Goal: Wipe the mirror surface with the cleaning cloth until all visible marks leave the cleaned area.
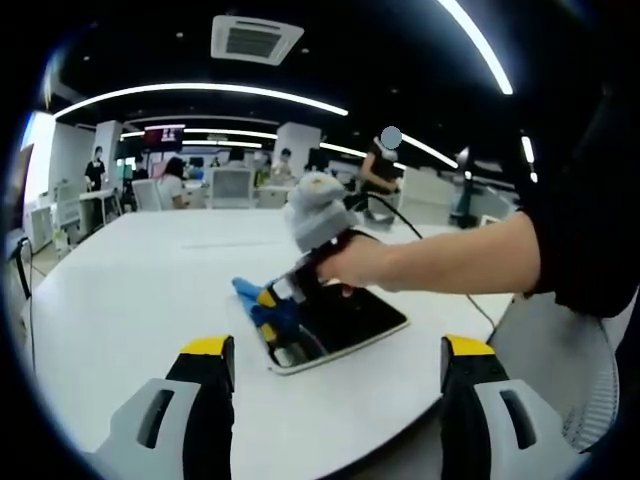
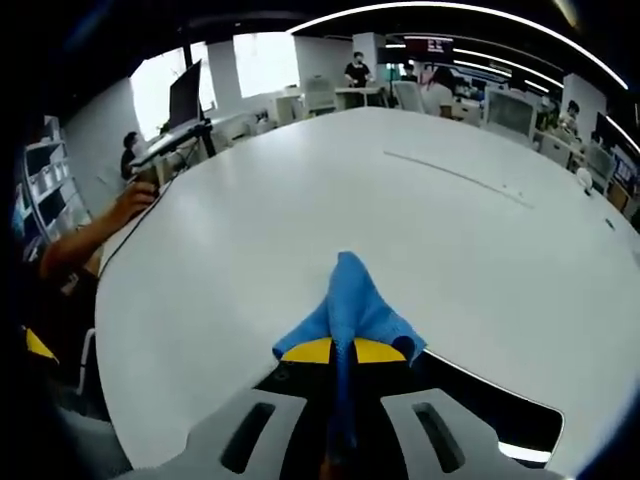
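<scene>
1. The work was set on a large white table (image 1: 130, 300) in an open office lit by curved ceiling light strips, with desks and seated people in the far background.
2. In the left gripper view, the left gripper (image 1: 335, 375) was held off the near table edge with its yellow-tipped jaws spread wide and nothing between them.
3. Just beyond those open jaws, the mirror (image 1: 345, 320) was seen lying flat on the table: a dark rectangular pane with a pale rim, its long axis running diagonally from the near left toward the far right of that view.
4. At the mirror's near-left end, the right gripper (image 1: 282, 300) was pressed down, carried in a hand (image 1: 355, 262) that reached in from the right. It was therefore the nearer tool by far; the left gripper was well apart from the glass.
5. In the right gripper view, the right gripper (image 2: 342, 352) was closed on the cleaning cloth (image 2: 350, 305), a blue cloth bunched and peaked ahead of the jaw tips.
6. The cloth was draped over the mirror's far edge onto the table; the mirror (image 2: 490, 405) lay beneath and to the right of the jaws.
7. Marks on the glass could not be made out, so the remaining wiping was judged to lie along the long axis, away from the cloth end.
</scene>
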